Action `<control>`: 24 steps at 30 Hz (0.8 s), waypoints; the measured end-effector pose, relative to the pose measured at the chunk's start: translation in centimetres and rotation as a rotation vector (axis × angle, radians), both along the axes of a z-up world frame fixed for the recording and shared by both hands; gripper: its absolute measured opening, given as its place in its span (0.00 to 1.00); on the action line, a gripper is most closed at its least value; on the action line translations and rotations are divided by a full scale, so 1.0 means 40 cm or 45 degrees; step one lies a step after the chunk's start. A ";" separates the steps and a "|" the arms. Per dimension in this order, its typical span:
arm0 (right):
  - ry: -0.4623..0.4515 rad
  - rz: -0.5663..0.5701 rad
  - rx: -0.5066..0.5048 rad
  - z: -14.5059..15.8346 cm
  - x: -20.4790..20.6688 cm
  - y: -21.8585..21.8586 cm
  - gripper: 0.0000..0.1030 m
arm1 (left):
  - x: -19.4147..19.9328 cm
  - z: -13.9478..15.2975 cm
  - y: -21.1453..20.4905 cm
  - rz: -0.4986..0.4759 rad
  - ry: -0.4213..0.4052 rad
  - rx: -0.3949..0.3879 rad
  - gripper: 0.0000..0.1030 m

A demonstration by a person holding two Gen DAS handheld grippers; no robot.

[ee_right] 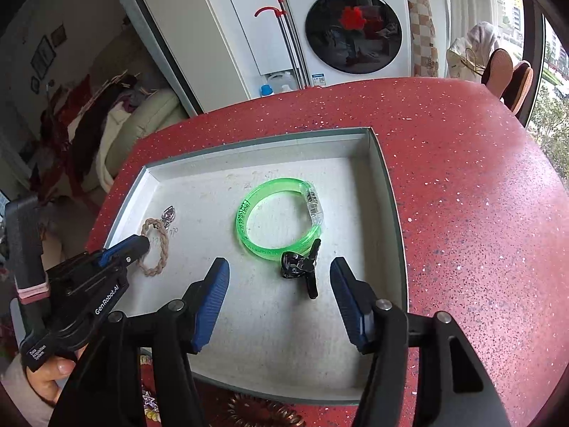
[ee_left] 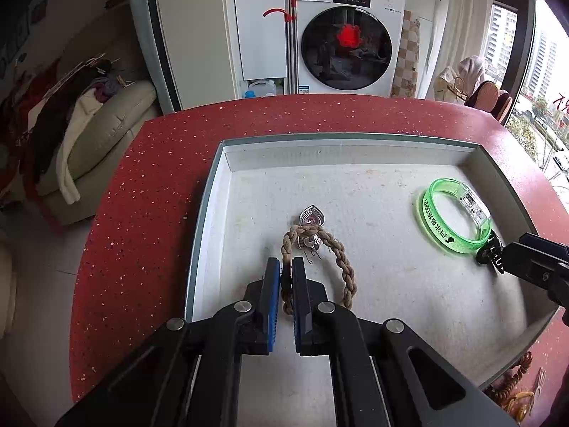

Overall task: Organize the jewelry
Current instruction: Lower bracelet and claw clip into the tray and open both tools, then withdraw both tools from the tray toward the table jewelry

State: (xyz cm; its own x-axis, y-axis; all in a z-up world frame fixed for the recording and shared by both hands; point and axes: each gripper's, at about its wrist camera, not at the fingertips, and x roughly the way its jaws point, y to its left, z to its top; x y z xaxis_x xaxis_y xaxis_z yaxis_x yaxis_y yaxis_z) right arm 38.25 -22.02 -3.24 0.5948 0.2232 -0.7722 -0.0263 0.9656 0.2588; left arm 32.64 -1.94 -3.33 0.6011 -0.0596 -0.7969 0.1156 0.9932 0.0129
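Two grippers work over a shallow white tray [ee_right: 387, 178] that sits on a red speckled desk [ee_right: 462, 185]. Nearest, the left gripper [ee_left: 284, 267] has its jaws clenched on the near side of a braided rope bracelet [ee_left: 341, 259], the cord pinched between the blue pads [ee_left: 272, 284] while the rest of the loop lies on the tray floor just ahead of and to the right of the jaws. At the far end of that loop, straight beyond the jaws, a small silver heart pendant [ee_left: 312, 217] rests against the braid. The right gripper [ee_right: 279, 270] stands released, its jaws spread wide and pressing on nothing. Between them, a little ahead of the pads, lies a small black hair clip [ee_right: 302, 267] on the tray floor, clear of both pads. Touching the far end of the clip, straight beyond the open jaws, a translucent green bangle [ee_right: 256, 245] with a clear clasp lies flat in the tray. Farther off, past the desk edge, stands a white washing machine [ee_right: 355, 28], and a cream sofa [ee_left: 106, 135] heaped with clothes sits far left of the jaws.
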 end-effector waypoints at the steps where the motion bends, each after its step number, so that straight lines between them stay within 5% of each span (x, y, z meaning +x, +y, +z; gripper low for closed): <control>1: -0.004 -0.004 0.009 0.004 -0.005 -0.003 0.61 | -0.001 0.000 0.003 -0.001 0.001 -0.010 0.24; 4: -0.015 -0.012 0.026 0.011 -0.022 -0.011 0.61 | -0.002 0.004 0.002 0.002 0.001 -0.024 0.29; 5: -0.018 -0.015 0.029 0.013 -0.026 -0.009 0.61 | -0.002 0.006 0.001 0.004 -0.002 -0.022 0.66; 6: -0.021 -0.017 0.033 0.016 -0.032 -0.010 0.61 | -0.005 0.010 0.002 0.017 -0.010 -0.013 0.92; 7: -0.025 -0.018 0.037 0.019 -0.038 -0.009 0.61 | -0.013 0.020 0.003 0.011 -0.048 -0.037 1.00; 14: -0.041 -0.021 0.054 0.033 -0.079 -0.020 0.62 | -0.039 0.066 -0.019 -0.014 -0.125 0.026 1.00; 20: -0.076 -0.005 0.081 0.054 -0.138 -0.019 0.82 | -0.088 0.112 -0.017 -0.035 -0.165 0.021 1.00; 24: -0.111 -0.023 0.094 0.071 -0.182 -0.020 0.83 | -0.118 0.129 -0.011 -0.039 -0.151 -0.004 1.00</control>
